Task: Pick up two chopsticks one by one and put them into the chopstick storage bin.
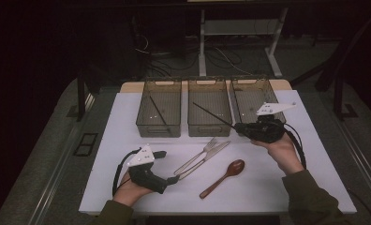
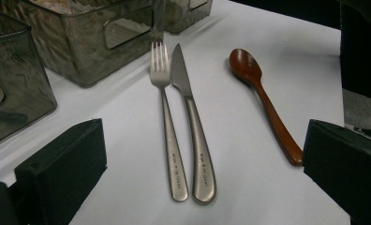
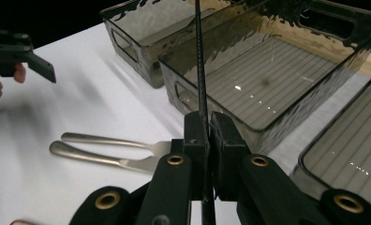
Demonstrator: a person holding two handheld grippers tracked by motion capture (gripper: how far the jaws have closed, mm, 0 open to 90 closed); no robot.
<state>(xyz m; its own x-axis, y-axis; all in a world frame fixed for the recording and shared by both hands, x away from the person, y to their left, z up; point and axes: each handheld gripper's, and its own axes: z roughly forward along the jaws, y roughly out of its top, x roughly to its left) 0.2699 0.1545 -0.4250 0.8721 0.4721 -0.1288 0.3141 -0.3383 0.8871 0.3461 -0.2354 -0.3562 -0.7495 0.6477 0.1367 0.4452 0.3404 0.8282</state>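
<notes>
The room beyond is dark, cables trailing on the floor under a far frame, and your work sits on a white desk (image 1: 127, 187) lit from above. Nearest you, the left gripper (image 1: 171, 179) rests low at the desk's front left with its jaws standing wide apart and nothing between them; just ahead of it the fork (image 2: 167, 126) and knife (image 2: 193, 136) lie side by side, touching or nearly so, handles toward that gripper, and the wooden spoon (image 1: 223, 177) lies to their right.

Farther out, your right gripper (image 1: 237, 126) is clamped tight on a thin black chopstick (image 1: 211, 115), holding it near one end. The stick's long axis runs away from the jaws up and to the left, so its free end hangs over the middle bin (image 1: 209, 127) of the three smoky clear bins at the back. The left bin (image 1: 159, 129) already holds what looks like a matching stick, though the dim tint makes that hard to confirm. The right bin (image 1: 249, 101) sits behind your hand. So if the pair belongs together, the target lies leftward, past the middle bin, and the right hand is the one committed.
</notes>
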